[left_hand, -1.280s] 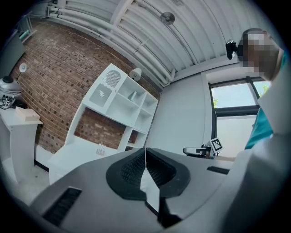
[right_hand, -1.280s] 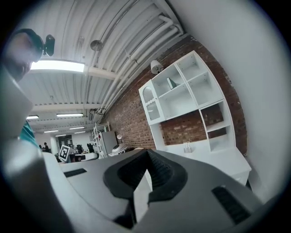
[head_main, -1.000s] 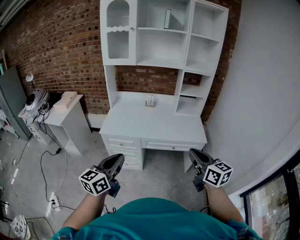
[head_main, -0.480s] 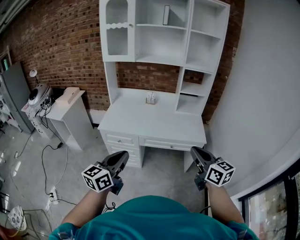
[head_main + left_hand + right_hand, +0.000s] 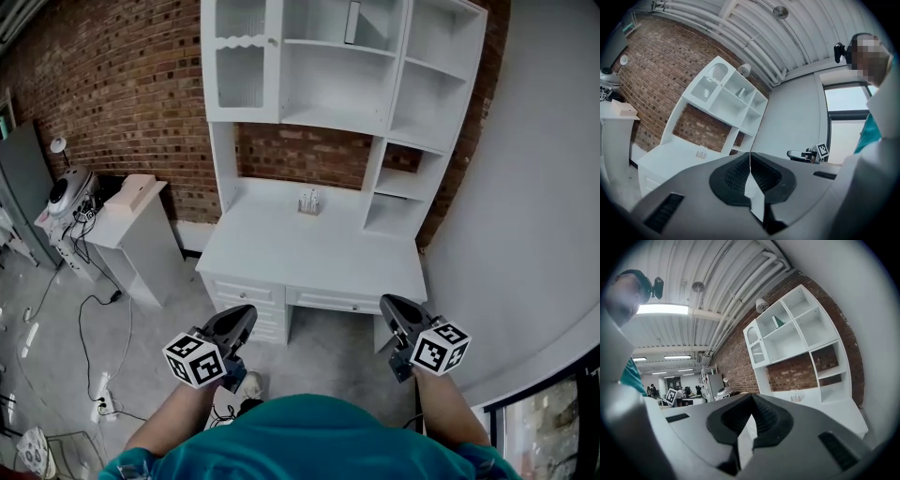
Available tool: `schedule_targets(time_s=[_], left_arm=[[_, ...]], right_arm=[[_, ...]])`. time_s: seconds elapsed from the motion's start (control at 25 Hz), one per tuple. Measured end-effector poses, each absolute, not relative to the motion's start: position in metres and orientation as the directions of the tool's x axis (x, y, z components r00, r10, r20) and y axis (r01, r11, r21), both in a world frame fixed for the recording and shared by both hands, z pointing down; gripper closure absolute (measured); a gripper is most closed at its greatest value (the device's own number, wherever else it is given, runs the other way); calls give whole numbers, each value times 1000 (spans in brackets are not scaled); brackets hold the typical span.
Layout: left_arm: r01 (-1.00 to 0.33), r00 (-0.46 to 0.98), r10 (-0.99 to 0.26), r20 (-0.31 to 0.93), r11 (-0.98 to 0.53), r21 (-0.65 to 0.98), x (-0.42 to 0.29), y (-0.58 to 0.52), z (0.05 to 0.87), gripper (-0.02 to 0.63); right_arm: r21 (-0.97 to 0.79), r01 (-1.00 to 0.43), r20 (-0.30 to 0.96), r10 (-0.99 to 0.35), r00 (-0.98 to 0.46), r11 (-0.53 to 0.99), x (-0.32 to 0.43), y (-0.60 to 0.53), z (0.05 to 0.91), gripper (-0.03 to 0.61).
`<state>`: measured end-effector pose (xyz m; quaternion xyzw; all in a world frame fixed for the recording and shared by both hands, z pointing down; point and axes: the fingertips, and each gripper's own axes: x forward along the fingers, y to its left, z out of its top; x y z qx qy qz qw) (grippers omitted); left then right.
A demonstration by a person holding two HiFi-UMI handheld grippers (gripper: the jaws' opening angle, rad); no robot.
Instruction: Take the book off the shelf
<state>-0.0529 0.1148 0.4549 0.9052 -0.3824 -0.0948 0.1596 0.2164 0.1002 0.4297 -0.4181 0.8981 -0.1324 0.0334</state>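
While held level on the near side, well short of the white counter (image 5: 309, 253): left hand-held gripper (image 5: 246, 313) pressed together, pinching nothing; right hand-held gripper (image 5: 386, 303) likewise pressed together, empty; book (image 5: 352, 21) upright on the far top shelf (image 5: 319, 45), middle compartment, well apart from both.

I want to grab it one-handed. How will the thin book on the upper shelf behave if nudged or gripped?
The book stands on end with no neighbours, so a sideways nudge would probably topple it. It looks thin, so it is likely light and easy to lift. It stands unsupported, which suggests a fairly stiff cover.
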Motion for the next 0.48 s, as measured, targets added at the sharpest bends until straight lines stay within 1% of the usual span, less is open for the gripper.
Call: schedule_targets(time_s=[0.2, 0.48], left_arm=[[-614, 740, -669, -67, -712, 341, -85, 24, 458, 594], [-558, 801, -598, -40, -769, 313, -131, -106, 444, 594]], right_arm=[[-272, -772, 29, -797, -604, 575, 181, 19, 432, 557], [-286, -797, -3, -832, -555, 532, 125, -97, 418, 557]])
